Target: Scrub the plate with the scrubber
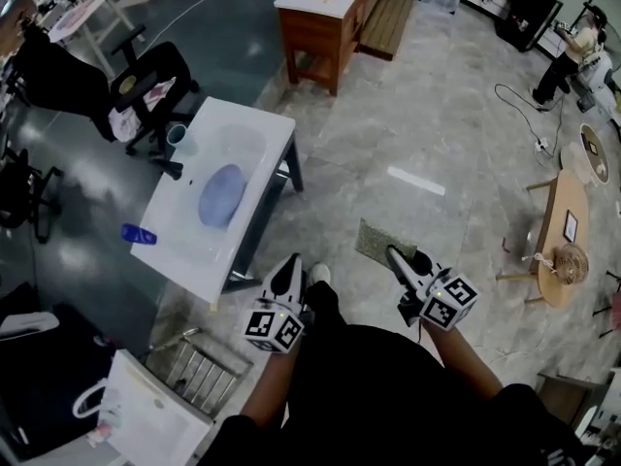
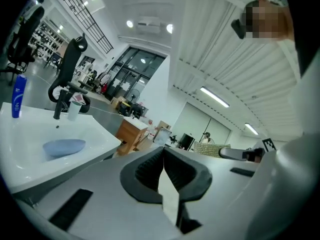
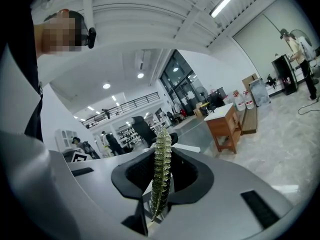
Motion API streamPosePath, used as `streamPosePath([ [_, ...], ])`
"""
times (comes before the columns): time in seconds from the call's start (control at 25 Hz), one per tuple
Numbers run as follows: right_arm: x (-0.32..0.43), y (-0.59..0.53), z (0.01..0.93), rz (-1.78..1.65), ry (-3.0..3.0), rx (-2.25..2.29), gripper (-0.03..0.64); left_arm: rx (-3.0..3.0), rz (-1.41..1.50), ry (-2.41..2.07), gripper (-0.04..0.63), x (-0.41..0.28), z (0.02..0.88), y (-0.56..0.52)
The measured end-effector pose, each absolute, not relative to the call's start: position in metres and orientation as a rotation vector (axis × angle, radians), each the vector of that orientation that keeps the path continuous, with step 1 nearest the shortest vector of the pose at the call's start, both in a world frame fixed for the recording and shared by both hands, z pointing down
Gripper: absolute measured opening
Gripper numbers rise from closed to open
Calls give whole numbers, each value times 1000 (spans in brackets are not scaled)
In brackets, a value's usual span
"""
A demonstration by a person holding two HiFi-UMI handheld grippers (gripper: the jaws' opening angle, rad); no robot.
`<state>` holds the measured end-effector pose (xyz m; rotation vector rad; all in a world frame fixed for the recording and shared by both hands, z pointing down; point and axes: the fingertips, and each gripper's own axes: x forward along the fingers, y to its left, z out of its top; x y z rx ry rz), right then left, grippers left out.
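Blue plate point(image 1: 221, 194) in white sink table point(image 1: 264, 130), bottle point(image 1: 139, 234) beside, left gripper point(image 1: 288, 268) closed empty, right gripper point(image 1: 395, 255) clamping green scrubber point(image 1: 374, 241)

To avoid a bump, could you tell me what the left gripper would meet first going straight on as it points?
Probably nothing close: the left gripper points just past the near corner of the white table, over the floor, roughly towards the wooden cabinet far ahead. Depth is unclear.

The scrubber point(image 3: 161, 184) shows only its thin edge, with its lower end buried between the jaws of the right gripper point(image 3: 163, 156). At the near left of the white table point(image 1: 184, 246), the blue bottle point(image 1: 138, 234) is too small to read — the black chair point(image 1: 24, 192) is cut off at the left.
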<state>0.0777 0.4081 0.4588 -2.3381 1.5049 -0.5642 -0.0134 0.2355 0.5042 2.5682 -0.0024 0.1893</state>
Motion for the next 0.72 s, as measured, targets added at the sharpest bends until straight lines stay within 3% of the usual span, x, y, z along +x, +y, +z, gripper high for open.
streamPosePath([
  [0.32,145,291,439,-554,1623,-2243,62,2609,107,-97,5,37,490,138],
  [0.72,171,168,434,-585,1813,-2180,61,2611,95,-215,5,39,490,46],
])
